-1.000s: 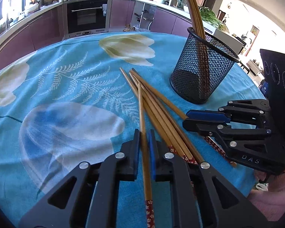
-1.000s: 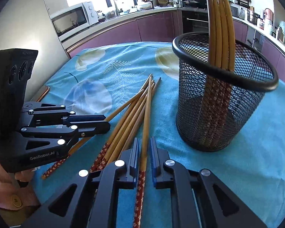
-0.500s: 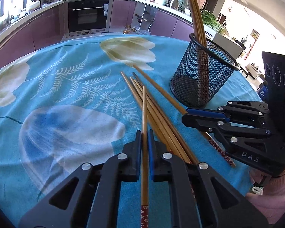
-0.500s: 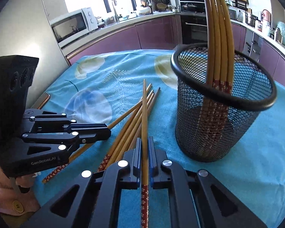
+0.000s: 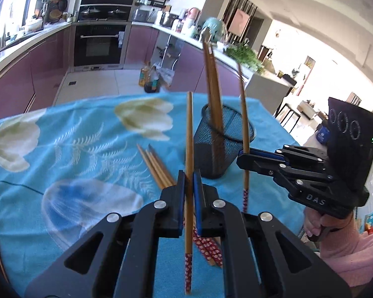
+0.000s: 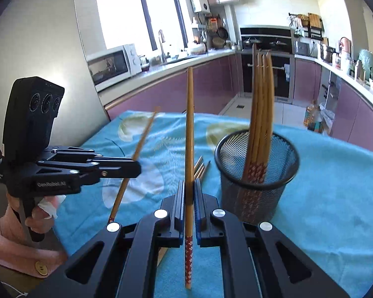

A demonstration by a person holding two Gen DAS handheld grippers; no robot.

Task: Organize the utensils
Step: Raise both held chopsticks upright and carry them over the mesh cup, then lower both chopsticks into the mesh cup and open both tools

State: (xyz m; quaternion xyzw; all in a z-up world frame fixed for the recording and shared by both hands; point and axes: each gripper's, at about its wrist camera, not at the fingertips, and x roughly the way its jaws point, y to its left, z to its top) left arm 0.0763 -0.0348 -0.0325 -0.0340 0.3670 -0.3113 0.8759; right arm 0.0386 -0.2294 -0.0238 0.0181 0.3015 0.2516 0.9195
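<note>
- The left gripper point(image 5: 189, 181) is clamped on one chopstick point(image 5: 189, 149), which stands nearly upright between its blue pads, tip up and red patterned end hanging below
- The right gripper point(image 6: 189, 193) is pinched on a second chopstick point(image 6: 189, 129), held the same way, tip up and red end down
- Both held sticks are clear of the turquoise flowered tablecloth point(image 5: 74, 149)
- In the left wrist view the right gripper shows at the right, its stick just in front of the black mesh holder point(image 5: 226, 146)
- The mesh holder stands on the cloth at far right, with several chopsticks point(image 6: 261, 104) upright in it, red ends at the bottom
- The loose chopsticks point(image 5: 156, 166) lie bunched on the cloth just left of the holder, tips pointing away, partly hidden by the left gripper
- A hand in a pink sleeve point(image 5: 348, 248) grips the right gripper's handle
</note>
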